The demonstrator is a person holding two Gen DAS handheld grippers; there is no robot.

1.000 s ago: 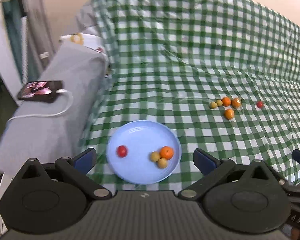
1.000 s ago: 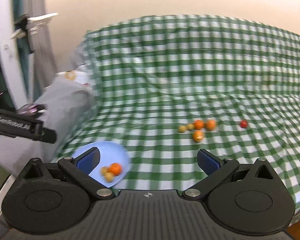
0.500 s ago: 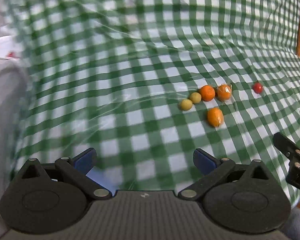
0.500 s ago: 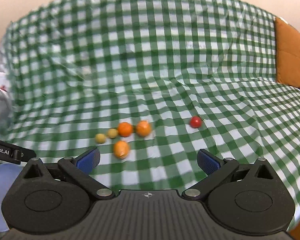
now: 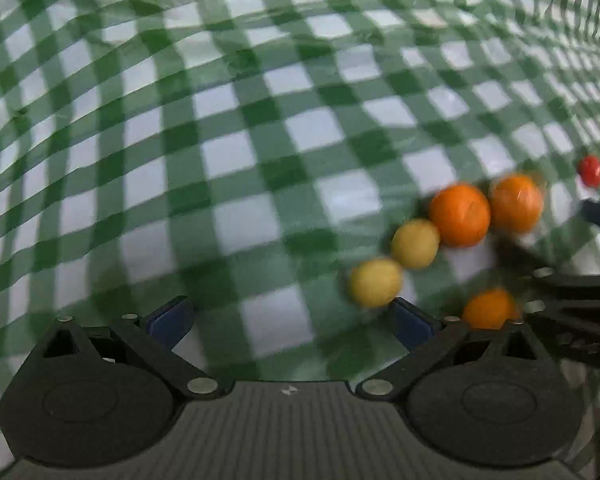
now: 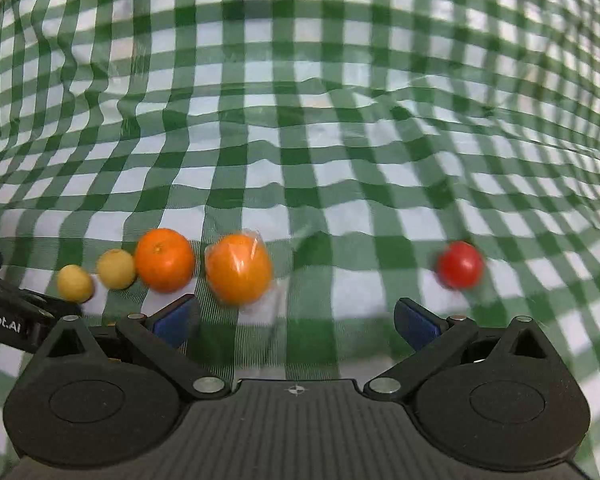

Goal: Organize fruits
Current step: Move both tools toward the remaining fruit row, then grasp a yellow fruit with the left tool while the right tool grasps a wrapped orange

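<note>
Loose fruit lies on a green checked cloth (image 6: 300, 160). In the right wrist view I see two small yellow fruits (image 6: 75, 283), a bare orange (image 6: 164, 260), a plastic-wrapped orange (image 6: 239, 269) and a small red fruit (image 6: 459, 264). My right gripper (image 6: 296, 322) is open, low over the cloth between the wrapped orange and the red fruit. My left gripper (image 5: 290, 322) is open; a yellow fruit (image 5: 375, 283) sits just beyond its right fingertip (image 5: 414, 320). A third orange (image 5: 488, 307) lies beside that finger. The blue plate is out of view.
The other gripper's black body shows at the edge of each view, at the right (image 5: 572, 312) of the left wrist view and at the left (image 6: 8, 312) of the right wrist view. Checked cloth stretches wrinkled behind the fruit.
Both grippers have swung away from the blue plate and dropped close to the loose fruit cluster. The fruits now loom large. Both stay open.
</note>
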